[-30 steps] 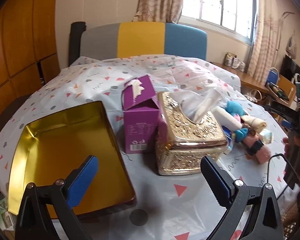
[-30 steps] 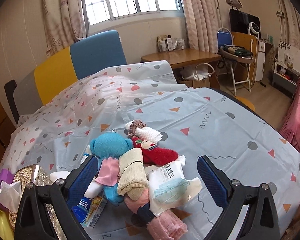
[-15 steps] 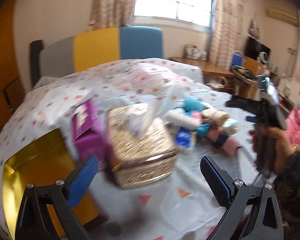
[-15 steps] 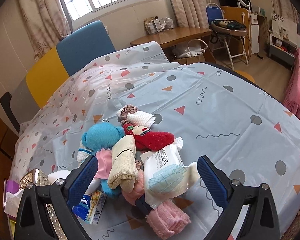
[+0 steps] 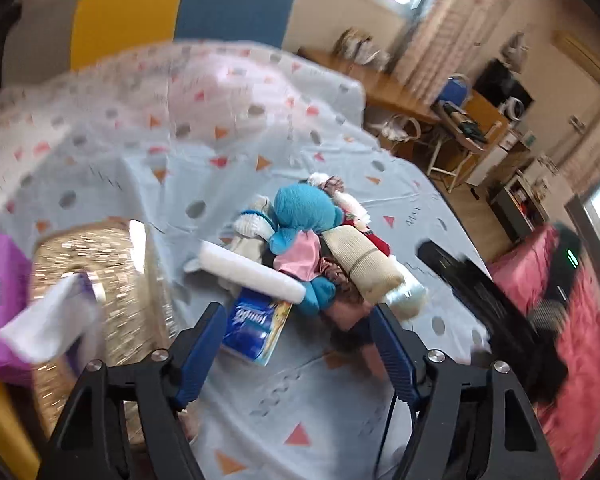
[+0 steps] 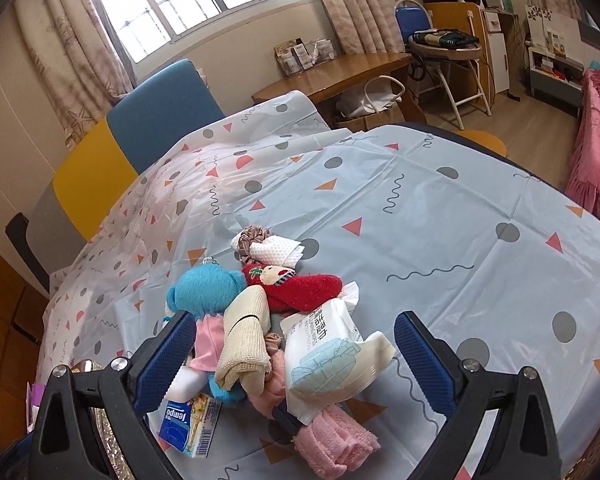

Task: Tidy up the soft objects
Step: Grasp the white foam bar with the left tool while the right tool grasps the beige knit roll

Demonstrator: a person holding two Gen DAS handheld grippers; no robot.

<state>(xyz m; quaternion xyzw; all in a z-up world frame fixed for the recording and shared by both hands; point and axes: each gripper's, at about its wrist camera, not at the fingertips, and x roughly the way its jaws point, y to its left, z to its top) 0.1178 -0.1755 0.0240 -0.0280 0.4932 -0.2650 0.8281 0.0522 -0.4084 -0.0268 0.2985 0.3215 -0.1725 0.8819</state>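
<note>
The heap of soft things sits toward the near left part of the tabletop [image 6: 440, 208]: a blue plush toy [image 6: 208, 286], a beige rolled cloth [image 6: 244, 340], a red sock [image 6: 304, 290], a wipes pack [image 6: 332, 356], a pink towel [image 6: 336, 436] and a blue tissue packet [image 6: 184, 424], hemmed in on the left by a gold tissue box [image 5: 100, 292] and a purple carton [image 5: 0, 276]. To the right the patterned cloth runs bare to the table's far and right edges, with a wooden desk [image 6: 340, 72] and a folding chair [image 6: 440, 40] beyond. The right gripper [image 6: 292, 356] hangs over the heap with jaws wide apart and empty; the left gripper [image 5: 296, 344] has just been closing, its jaws apart with nothing pressed between them.
</note>
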